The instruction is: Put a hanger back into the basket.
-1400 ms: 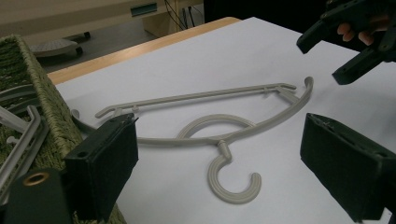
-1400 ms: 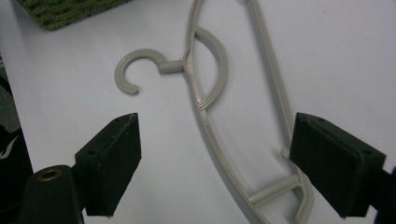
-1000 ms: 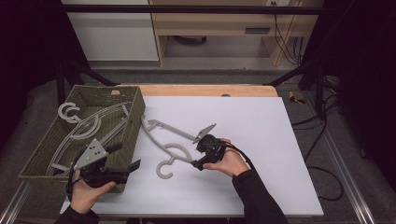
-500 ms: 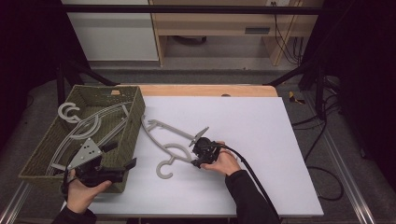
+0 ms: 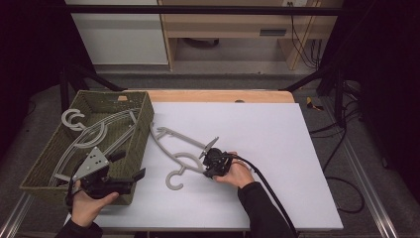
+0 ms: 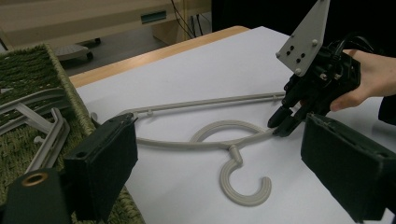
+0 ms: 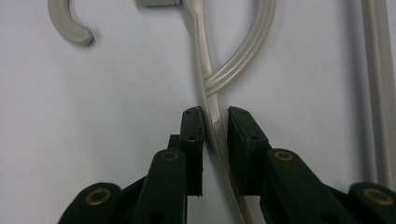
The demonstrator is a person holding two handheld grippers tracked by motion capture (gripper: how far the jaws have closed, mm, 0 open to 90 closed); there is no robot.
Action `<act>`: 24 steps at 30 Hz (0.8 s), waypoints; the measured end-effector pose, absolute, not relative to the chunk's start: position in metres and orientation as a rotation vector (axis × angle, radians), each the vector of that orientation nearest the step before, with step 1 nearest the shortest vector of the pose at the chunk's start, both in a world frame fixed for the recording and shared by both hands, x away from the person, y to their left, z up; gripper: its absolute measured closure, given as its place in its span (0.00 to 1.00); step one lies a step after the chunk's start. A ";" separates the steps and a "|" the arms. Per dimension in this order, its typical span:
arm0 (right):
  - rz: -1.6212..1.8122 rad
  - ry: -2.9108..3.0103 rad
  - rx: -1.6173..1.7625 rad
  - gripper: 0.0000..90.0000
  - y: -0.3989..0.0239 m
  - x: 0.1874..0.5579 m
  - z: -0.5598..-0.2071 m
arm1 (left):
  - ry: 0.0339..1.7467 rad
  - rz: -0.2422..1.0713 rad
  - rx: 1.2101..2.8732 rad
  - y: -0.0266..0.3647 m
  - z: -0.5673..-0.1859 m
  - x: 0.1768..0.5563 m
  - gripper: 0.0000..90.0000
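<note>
Setting: white-topped bench (image 5: 277, 148) with a wooden far edge, dark room around it, pale cabinets behind.
Basket: an olive woven rectangular basket (image 5: 141, 106) stands at the left end of the bench, holding several grey plastic hangers (image 5: 94, 136), one hook poking over its far left rim.
Task thing: a grey plastic clothes hanger with a round hook (image 5: 181, 153) lies flat on the bench just right of the basket, hook towards the person.
Right tongs: the right tongs (image 5: 210, 161) have slid left and down onto the hanger over the last second; in the right gripper view the jaws stand narrowly apart with one thin arm of the hanger (image 7: 212, 123) running between them, pads close on either side, perhaps just touching, not yet clearly clamped.
Left tongs: the left tongs (image 5: 131, 168) hang wide open and empty at the basket's near right corner; they have drifted slightly nearer the person and point towards the hanger's hook (image 6: 245, 184).
What changed: approach has turned into straddling the arm.
Meaning: my judgement is that the grasp is about to close; once it holds, the hanger can be lifted towards the basket.
Risk: the arm is thin and lies flat, so a skewed pinch may slip.
</note>
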State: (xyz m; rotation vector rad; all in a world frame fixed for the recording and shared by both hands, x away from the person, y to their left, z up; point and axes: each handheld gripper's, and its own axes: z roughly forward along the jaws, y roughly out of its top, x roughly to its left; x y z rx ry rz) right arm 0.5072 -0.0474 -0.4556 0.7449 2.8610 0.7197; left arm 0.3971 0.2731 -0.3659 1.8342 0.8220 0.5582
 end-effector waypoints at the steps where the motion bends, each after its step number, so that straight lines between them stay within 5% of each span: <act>1: 0.708 2.863 0.714 0.86 -0.048 0.507 -0.456 | 0.822 0.558 1.835 0.273 -0.366 0.397 0.12; 24: 0.752 2.839 0.807 0.87 -0.062 0.488 -0.458 | 0.817 0.552 1.859 0.270 -0.369 0.398 0.12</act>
